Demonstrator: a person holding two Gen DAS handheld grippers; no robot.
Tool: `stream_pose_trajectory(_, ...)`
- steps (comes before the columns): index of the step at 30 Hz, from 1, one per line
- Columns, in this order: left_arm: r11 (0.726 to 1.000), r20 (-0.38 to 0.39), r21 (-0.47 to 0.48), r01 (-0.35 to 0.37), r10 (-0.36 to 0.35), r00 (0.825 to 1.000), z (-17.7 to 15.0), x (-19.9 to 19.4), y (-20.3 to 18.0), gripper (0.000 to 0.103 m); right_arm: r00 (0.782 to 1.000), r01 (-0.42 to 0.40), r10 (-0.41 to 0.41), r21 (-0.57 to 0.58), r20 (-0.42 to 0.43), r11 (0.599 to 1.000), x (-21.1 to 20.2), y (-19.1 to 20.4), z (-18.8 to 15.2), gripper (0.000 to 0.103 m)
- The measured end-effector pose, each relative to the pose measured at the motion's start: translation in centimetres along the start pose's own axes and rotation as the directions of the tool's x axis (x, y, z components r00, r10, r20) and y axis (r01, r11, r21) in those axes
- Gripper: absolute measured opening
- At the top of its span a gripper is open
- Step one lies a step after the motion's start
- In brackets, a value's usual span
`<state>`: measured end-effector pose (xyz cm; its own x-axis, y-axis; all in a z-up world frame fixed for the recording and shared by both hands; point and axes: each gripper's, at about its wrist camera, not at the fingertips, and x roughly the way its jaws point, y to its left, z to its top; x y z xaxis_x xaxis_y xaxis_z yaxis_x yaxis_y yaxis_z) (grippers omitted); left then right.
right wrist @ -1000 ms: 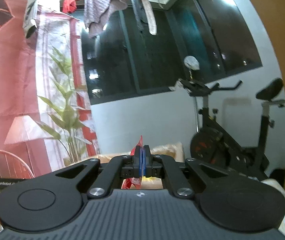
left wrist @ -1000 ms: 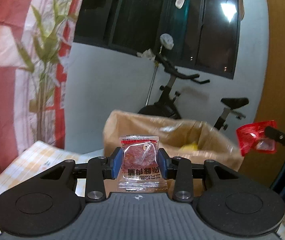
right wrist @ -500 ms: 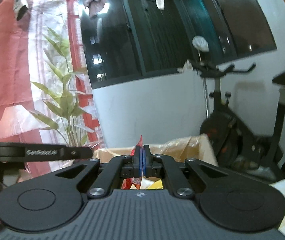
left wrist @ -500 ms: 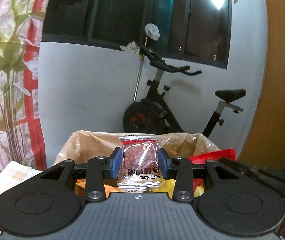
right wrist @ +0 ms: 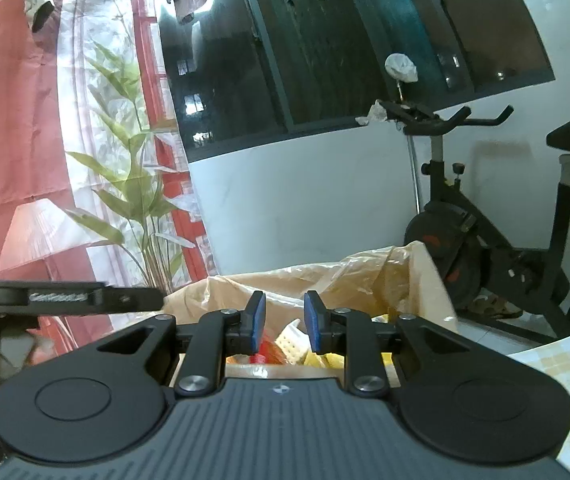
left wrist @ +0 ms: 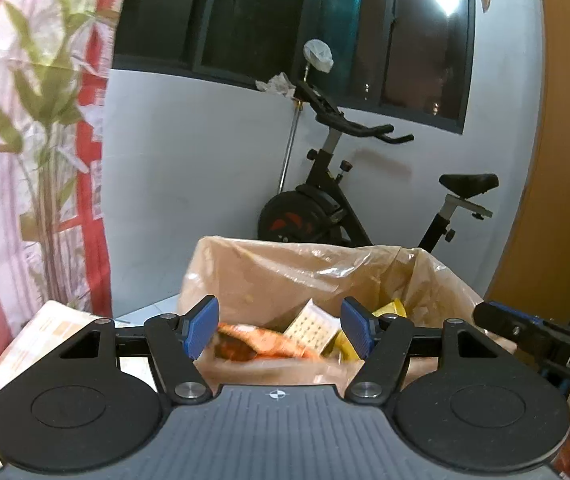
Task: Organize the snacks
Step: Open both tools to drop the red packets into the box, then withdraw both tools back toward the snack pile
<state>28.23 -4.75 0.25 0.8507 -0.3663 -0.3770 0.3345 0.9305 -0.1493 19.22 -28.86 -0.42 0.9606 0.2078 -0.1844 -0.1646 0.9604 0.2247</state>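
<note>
Both tongs, left (left wrist: 281,326) and right (right wrist: 284,326), were pinching snack packets a second ago and are now spreading with nothing between them; packets (left wrist: 261,344) dropped into lined box (left wrist: 245,268), so this deposit looks done.

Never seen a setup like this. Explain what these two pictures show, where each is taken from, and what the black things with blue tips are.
No robot here: a person carries a two-finger gripper in each hand, each with a camera looking along its fingers. One picture is from the left gripper, the other from the right gripper. Both hover over a plastic-lined cardboard box holding snack packets. Both sets of jaws are opening and grip nothing; a blurred reddish packet lies below the left one. An exercise bike stands behind.
</note>
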Motion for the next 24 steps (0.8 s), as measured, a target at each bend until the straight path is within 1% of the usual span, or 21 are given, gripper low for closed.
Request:
stream_pose_trajectory(3, 1.000, 0.006, -0.011, -0.011, 0.011, 1.000, -1.3, -1.9, 0.9, 0.069, 1.000, -0.007, 0.007, -0.007, -0.003, 1.000, -1.3, -0.1, -0.5, 0.025)
stream_pose_trajectory(6, 1.000, 0.003, -0.021, -0.021, 0.021, 1.000, -2.7, -3.3, 1.7, 0.069, 1.000, 0.013, -0.013, 0.000, -0.017, 1.000, -2.7, -0.4, -1.5, 0.025)
stream_pose_trajectory(10, 0.999, -0.026, -0.035, -0.026, 0.025, 0.999, -4.7, -4.2, 2.6, 0.069, 0.999, 0.039, -0.039, 0.011, -0.017, 0.999, -4.4, -0.6, -2.6, 0.025)
stream_pose_trajectory(14, 0.998, -0.070, -0.059, -0.025, 0.021, 0.997, -6.7, -4.1, 3.0, 0.068, 0.998, 0.061, -0.060, 0.006, -0.019, 0.998, -5.8, -0.6, -4.2, 0.025)
stream_pose_trajectory(17, 0.998, -0.104, -0.061, -0.014, 0.008, 0.995, -8.2, -3.9, 2.9, 0.068, 0.997, 0.069, -0.068, 0.017, -0.038, 0.997, -6.2, -0.5, -5.6, 0.025)
stream_pose_trajectory(20, 0.999, -0.135, -0.045, 0.004, -0.010, 0.991, -9.4, -3.2, 2.6, 0.067, 0.995, 0.069, -0.068, 0.015, -0.073, 0.998, -6.1, -0.4, -6.9, 0.025)
stream_pose_trajectory(24, 0.998, -0.182, -0.056, 0.016, -0.026, 0.983, -10.9, -2.0, 2.7, 0.065, 0.988, 0.070, -0.070, -0.009, -0.137, 0.998, -5.1, -0.2, -8.6, 0.025)
